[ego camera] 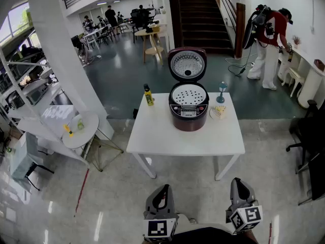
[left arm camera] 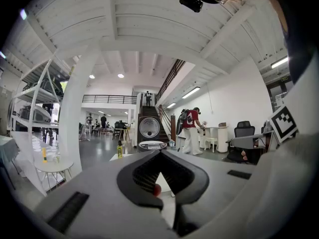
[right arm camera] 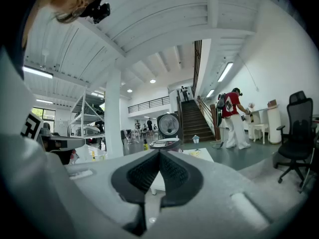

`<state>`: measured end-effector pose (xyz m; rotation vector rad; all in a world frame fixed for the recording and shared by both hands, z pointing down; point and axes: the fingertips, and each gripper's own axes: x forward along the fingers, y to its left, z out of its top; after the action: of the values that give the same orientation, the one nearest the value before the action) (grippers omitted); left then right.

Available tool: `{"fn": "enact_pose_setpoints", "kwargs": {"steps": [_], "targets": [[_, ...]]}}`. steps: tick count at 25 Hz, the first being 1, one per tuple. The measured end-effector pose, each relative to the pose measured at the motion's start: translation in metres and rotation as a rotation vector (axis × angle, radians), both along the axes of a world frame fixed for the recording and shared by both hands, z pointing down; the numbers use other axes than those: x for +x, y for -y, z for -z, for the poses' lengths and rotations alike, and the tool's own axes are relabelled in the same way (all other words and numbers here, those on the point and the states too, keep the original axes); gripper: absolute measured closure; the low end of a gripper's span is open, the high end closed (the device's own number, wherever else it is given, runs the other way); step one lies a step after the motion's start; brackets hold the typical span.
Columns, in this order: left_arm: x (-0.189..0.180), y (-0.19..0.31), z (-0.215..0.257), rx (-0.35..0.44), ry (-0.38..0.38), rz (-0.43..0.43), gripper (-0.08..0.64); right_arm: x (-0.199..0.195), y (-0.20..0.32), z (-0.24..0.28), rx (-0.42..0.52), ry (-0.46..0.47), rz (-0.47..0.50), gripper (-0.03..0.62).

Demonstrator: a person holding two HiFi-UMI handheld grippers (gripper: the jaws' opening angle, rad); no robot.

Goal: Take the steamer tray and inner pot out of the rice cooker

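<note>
A dark red rice cooker [ego camera: 188,111] stands at the back middle of a white table [ego camera: 186,139], its lid [ego camera: 187,64] swung up. A white perforated steamer tray [ego camera: 188,94] sits in its mouth and hides the inner pot. Both grippers are low in the head view, well short of the table. My left gripper [ego camera: 163,191] is shut with nothing in it, and so is my right gripper [ego camera: 237,182]. In the left gripper view the shut jaws [left arm camera: 160,153] point level at the cooker [left arm camera: 152,145]. The right gripper view shows shut jaws [right arm camera: 159,152] below the cooker [right arm camera: 165,143].
A yellow bottle [ego camera: 148,95] stands left of the cooker, a small blue object [ego camera: 221,92] and a pale dish [ego camera: 219,112] to its right. A round white side table [ego camera: 81,128] and shelving are at left, a black chair [ego camera: 310,131] at right, a person in red [ego camera: 266,39] beyond.
</note>
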<state>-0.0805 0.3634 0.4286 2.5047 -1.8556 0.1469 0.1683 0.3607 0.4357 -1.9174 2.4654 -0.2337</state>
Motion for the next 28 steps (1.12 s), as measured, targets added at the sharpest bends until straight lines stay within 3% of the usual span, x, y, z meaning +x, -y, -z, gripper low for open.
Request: {"fn": "enact_pose_setpoints", "kwargs": {"steps": [9, 15, 24, 26, 28], "targets": [[0.003, 0.005, 0.000, 0.006, -0.008, 0.020, 0.560, 0.008, 0.004, -0.005, -0.010, 0.008, -0.008, 0.591], [0.006, 0.002, 0.003, -0.017, -0.082, 0.025, 0.560, 0.010, 0.005, -0.005, -0.010, 0.003, -0.004, 0.589], [0.007, 0.005, 0.002, -0.018, -0.068, -0.001, 0.560, 0.013, 0.010, -0.003, 0.014, 0.015, 0.013, 0.583], [0.006, 0.008, 0.000, -0.026, -0.097, 0.006, 0.560, 0.013, 0.012, -0.003, 0.014, 0.009, 0.028, 0.514], [0.007, 0.012, 0.004, -0.031, -0.148, -0.001, 0.531, 0.012, 0.014, -0.004, 0.016, 0.001, 0.041, 0.388]]}}
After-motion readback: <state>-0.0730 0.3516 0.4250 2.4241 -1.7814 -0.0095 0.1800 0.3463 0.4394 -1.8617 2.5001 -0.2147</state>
